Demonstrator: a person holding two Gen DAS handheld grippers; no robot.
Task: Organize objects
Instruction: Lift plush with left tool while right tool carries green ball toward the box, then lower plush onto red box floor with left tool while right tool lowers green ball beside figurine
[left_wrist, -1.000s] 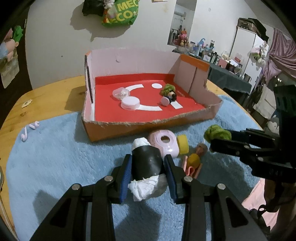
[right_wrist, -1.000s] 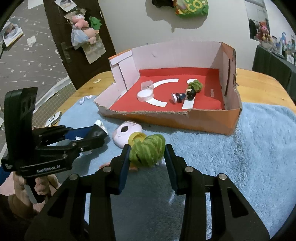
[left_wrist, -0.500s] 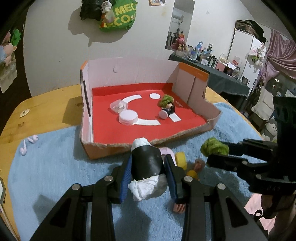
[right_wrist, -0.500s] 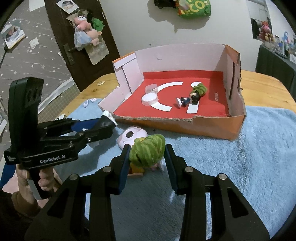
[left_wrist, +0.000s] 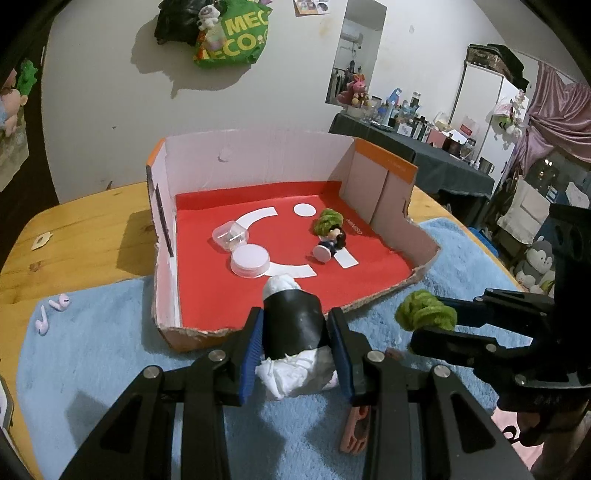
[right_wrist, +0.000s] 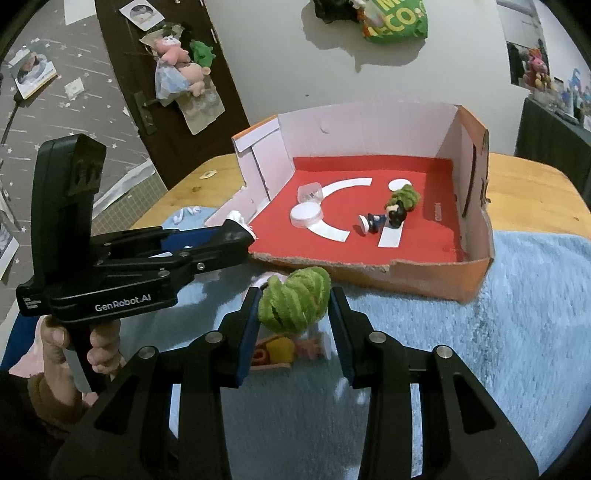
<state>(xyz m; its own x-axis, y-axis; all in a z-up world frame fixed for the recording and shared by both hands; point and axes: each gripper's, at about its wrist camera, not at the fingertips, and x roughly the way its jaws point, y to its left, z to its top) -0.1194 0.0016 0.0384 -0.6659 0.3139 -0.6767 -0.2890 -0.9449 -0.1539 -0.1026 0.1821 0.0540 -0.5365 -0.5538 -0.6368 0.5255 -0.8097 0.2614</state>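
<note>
My left gripper (left_wrist: 295, 332) is shut on a black roll stuffed with white tissue (left_wrist: 293, 326) and holds it above the blue towel, just before the torn front edge of the red-floored cardboard box (left_wrist: 391, 177). My right gripper (right_wrist: 293, 314) is shut on a green yarn ball (right_wrist: 295, 299), also raised in front of the box (right_wrist: 472, 273). In the left wrist view the yarn ball (left_wrist: 424, 310) shows to the right. Inside the box lie a white lid (left_wrist: 250, 259), a clear case (left_wrist: 229, 234) and a small figure with a green ball (left_wrist: 330, 236).
Small toys lie on the blue towel (right_wrist: 517, 332) under the right gripper: a yellow piece (right_wrist: 279, 349) and an orange clip (left_wrist: 356, 428). Pink earbuds (left_wrist: 51, 312) lie at the towel's left edge. The wooden table (left_wrist: 85, 221) extends behind.
Both grippers have risen and moved forward toward the box with their loads. The left gripper's roll now stands over the box's front edge; the toys on the towel dropped below view.
</note>
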